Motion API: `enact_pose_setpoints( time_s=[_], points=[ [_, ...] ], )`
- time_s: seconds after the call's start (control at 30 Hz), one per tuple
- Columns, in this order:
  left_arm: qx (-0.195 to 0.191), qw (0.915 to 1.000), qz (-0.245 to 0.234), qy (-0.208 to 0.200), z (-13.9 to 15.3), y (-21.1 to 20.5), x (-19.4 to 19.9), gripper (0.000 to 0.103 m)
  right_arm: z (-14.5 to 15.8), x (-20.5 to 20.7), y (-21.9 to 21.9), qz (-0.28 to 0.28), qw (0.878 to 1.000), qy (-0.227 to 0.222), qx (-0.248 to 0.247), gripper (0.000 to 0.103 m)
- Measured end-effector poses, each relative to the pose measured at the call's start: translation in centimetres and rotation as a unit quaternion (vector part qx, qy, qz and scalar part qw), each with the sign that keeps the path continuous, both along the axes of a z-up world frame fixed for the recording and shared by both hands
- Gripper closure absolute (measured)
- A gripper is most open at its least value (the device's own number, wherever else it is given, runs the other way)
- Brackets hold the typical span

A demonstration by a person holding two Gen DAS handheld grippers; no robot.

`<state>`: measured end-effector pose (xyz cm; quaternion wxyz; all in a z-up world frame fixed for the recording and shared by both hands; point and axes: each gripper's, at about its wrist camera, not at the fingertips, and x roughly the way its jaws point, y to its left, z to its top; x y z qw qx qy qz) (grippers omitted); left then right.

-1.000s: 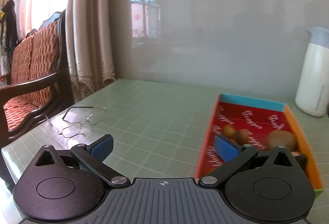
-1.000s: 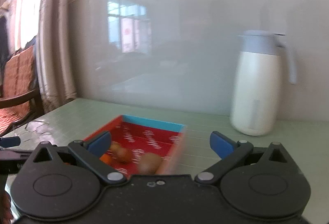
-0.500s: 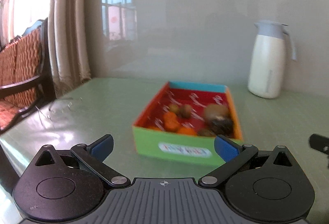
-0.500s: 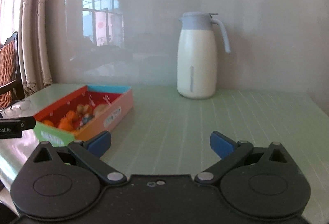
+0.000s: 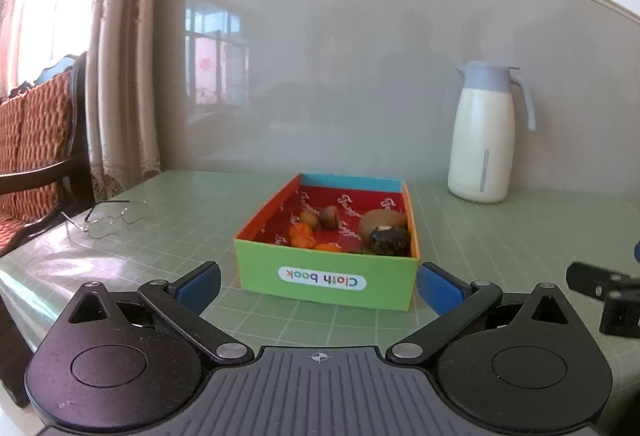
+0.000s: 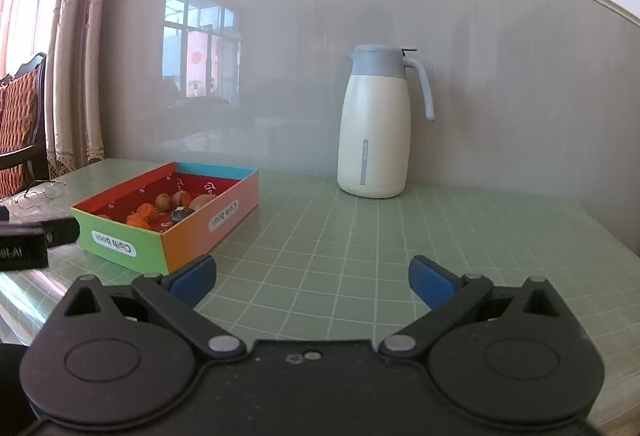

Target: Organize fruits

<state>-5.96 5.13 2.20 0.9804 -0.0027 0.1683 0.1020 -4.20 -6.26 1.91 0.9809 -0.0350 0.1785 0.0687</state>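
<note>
A colourful cardboard box [image 5: 328, 276] labelled "Cloth book" stands on the green gridded table [image 5: 192, 212]. Inside lie orange fruits [image 5: 301, 235], small brown fruits [image 5: 329, 217], a kiwi [image 5: 378, 219] and a dark fruit [image 5: 387, 239]. My left gripper [image 5: 318, 286] is open just in front of the box's green wall, empty. My right gripper [image 6: 312, 276] is open and empty, to the right of the box [image 6: 168, 212], over bare table. The right gripper's body [image 5: 612, 296] shows at the left view's right edge.
A white jug with a grey-blue lid [image 5: 482, 132] [image 6: 376, 124] stands at the back by the wall. Wire-rimmed glasses [image 5: 108, 216] lie near the table's left edge. A wooden chair with red cushions [image 5: 32, 148] and curtains are to the left.
Both grippers have pulled back and away from the box. The left view swung from over the box's left side to facing its front; the right view swung right towards the jug.
</note>
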Motion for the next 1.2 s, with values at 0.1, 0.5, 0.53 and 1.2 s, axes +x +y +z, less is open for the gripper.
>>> enact_pose_setpoints(
  time_s=[0.1,0.5,0.53,1.2],
  points=[
    [-0.003,1.0,-0.001,0.001,-0.1,0.2,0.2,0.0,0.5,0.0,0.0,0.0,1.0,0.0,-0.012,0.0],
    [0.001,1.0,0.002,0.007,-0.6,-0.4,1.0,0.0,0.2,0.6,-1.6,-0.01,1.0,0.02,-0.004,0.0],
    [-0.001,1.0,0.001,0.007,-0.5,-0.3,1.0,0.0,0.1,0.6,-1.4,-0.009,1.0,0.021,-0.008,0.0],
    [-0.013,0.9999,0.001,0.008,-0.6,0.0,1.1,0.0,-0.1,0.4,-1.1,-0.005,0.999,0.022,-0.026,0.0]
  ],
)
